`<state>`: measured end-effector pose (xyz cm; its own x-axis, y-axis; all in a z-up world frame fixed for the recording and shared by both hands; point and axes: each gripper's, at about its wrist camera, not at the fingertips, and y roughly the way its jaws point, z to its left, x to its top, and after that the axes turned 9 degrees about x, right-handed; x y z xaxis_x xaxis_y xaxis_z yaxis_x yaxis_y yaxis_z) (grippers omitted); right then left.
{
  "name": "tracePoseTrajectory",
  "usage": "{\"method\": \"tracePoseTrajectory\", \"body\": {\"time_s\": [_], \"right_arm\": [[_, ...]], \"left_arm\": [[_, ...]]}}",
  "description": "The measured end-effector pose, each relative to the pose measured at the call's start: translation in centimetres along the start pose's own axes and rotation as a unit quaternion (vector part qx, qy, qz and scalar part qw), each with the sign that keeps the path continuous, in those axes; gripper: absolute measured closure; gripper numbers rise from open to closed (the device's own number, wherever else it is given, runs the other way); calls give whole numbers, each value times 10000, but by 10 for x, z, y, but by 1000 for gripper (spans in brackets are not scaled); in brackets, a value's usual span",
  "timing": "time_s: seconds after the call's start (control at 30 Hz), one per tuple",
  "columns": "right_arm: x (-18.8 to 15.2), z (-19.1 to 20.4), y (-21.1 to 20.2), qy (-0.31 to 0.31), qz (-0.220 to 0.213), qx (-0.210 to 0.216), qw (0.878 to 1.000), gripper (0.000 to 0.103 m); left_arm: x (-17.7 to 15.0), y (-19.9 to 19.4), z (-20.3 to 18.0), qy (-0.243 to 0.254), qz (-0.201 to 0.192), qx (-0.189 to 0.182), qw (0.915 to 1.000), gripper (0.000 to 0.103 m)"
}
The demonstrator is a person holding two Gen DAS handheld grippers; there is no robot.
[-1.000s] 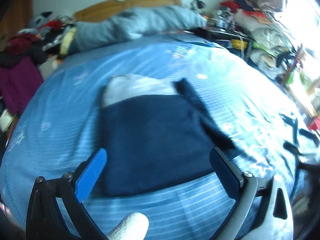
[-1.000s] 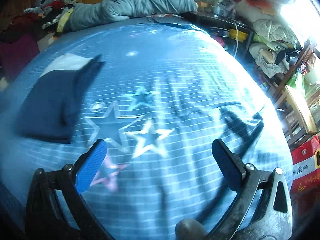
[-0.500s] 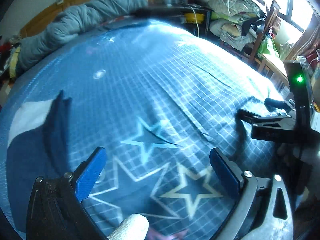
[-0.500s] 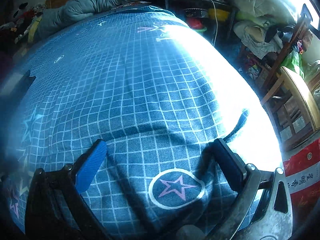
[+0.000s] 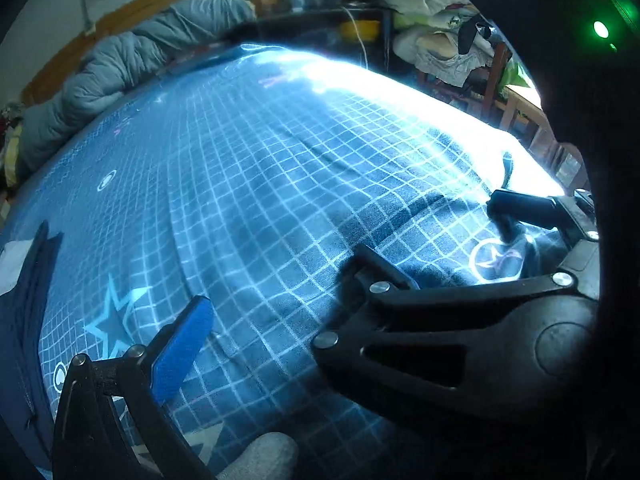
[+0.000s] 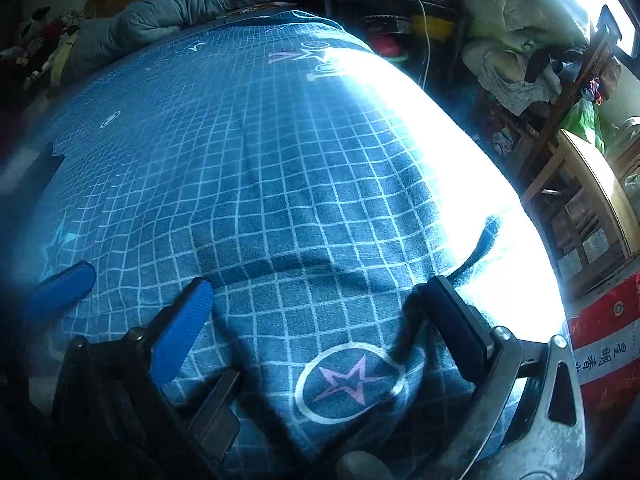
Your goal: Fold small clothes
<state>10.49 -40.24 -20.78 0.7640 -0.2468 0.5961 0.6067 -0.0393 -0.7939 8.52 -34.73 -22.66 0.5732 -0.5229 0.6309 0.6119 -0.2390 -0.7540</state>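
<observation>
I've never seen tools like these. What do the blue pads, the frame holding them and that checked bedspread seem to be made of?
Blue pad: probably rubber or soft plastic; matte with fine ribbing.
Frame: likely hard plastic or metal; dark, scuffed, held by shiny round fasteners.
Bedspread: woven, slightly fuzzy cloth; it creases into soft folds, and its white grid bends with them.

Hard daylight from a window at the upper right burns the right side of the bedspread to featureless white in both views. Elsewhere the light is dim and bluish. Fisheye bending curves the bed; the left edges are blurred and dark.
</observation>
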Motion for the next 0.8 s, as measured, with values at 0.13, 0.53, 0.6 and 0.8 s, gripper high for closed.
{"method": "tracePoseTrajectory", "body": {"time_s": [0.13, 0.53, 0.6, 0.8], "right_arm": [[-1, -1, -1, 7, -29, 17, 10000, 0], [-2, -1, -1, -5, -29, -72, 10000, 0], [-3, 1, -1, 23, -5, -143, 9999, 0], [-4, 0, 0, 50, 26, -131, 9999, 0]], "left_arm": [[-7, 8, 15, -343, 247, -454, 9981, 0], [-13, 1, 7, -385, 225, -478, 9979, 0], [-8, 10, 18, -395, 236, -502, 9977, 0], [-10, 7, 24, -396, 240, -503, 9977, 0]]}}
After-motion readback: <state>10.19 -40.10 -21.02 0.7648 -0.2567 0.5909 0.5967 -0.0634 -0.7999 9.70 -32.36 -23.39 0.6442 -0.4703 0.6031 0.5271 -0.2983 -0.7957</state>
